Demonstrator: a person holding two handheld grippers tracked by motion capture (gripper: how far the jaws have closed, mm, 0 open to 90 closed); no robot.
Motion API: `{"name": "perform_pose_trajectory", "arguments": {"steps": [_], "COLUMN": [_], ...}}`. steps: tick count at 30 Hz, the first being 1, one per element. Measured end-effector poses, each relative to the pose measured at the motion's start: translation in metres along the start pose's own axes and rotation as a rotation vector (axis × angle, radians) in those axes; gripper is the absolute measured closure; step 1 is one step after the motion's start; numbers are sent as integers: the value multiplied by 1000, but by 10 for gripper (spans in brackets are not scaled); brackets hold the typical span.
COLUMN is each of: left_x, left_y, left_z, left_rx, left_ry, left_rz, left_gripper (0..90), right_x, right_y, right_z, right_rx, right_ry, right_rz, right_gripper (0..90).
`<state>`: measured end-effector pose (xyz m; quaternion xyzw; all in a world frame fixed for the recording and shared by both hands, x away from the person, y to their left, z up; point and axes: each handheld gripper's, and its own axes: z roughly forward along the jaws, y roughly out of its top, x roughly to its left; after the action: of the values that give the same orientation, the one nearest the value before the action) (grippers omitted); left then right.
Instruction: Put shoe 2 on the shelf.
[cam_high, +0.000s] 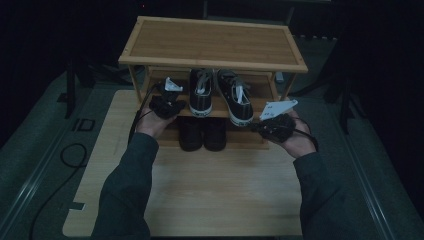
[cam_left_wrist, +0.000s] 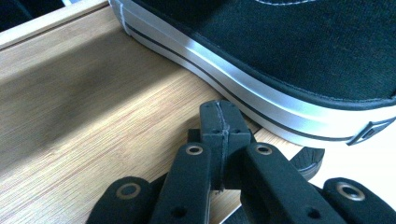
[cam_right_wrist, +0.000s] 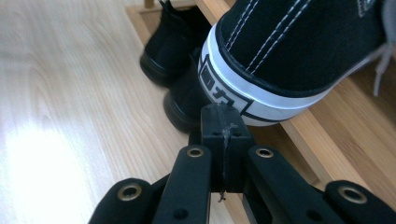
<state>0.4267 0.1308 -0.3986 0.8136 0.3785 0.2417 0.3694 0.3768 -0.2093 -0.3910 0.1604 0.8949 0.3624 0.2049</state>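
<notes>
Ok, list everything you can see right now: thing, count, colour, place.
Shoe rack: one, light wood, far end of the table.
Sneakers: two, black canvas with white soles and laces, middle shelf, heels toward the person; the right one overhangs the shelf edge.
Boots: two, black, under the middle shelf.
Table: one, light wood.
Cable: one, black, on the floor left.
Left gripper: black, shut, beside the left sneaker.
Right gripper: black, shut, by the right sneaker's heel.
</notes>
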Motion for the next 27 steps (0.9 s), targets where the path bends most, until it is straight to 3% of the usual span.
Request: {"name": "perform_pose_trajectory", "arguments": {"steps": [5, 8, 14, 23, 27], "left_x": [-1, -1, -2, -1, -1], "left_y": [0, 0, 0, 0, 0], "left_z": [0, 0, 0, 0, 0], "left_rx": [1, 2, 4, 1, -3], "left_ry": [4, 7, 11, 7, 2], "left_rz": [-1, 0, 5, 0, -5], "left_gripper": [900, 900, 900, 900, 900], "right_x": [3, 2, 2, 14, 15], "right_y": [7, 9, 11, 23, 33], "right_z": [2, 3, 3, 25, 27], "right_rx": [-26, -29, -44, -66, -45], "right_ry": [0, -41, -40, -8, -48], "right_rz": [-2, 7, 17, 5, -8], "right_gripper": [900, 900, 900, 900, 900]}}
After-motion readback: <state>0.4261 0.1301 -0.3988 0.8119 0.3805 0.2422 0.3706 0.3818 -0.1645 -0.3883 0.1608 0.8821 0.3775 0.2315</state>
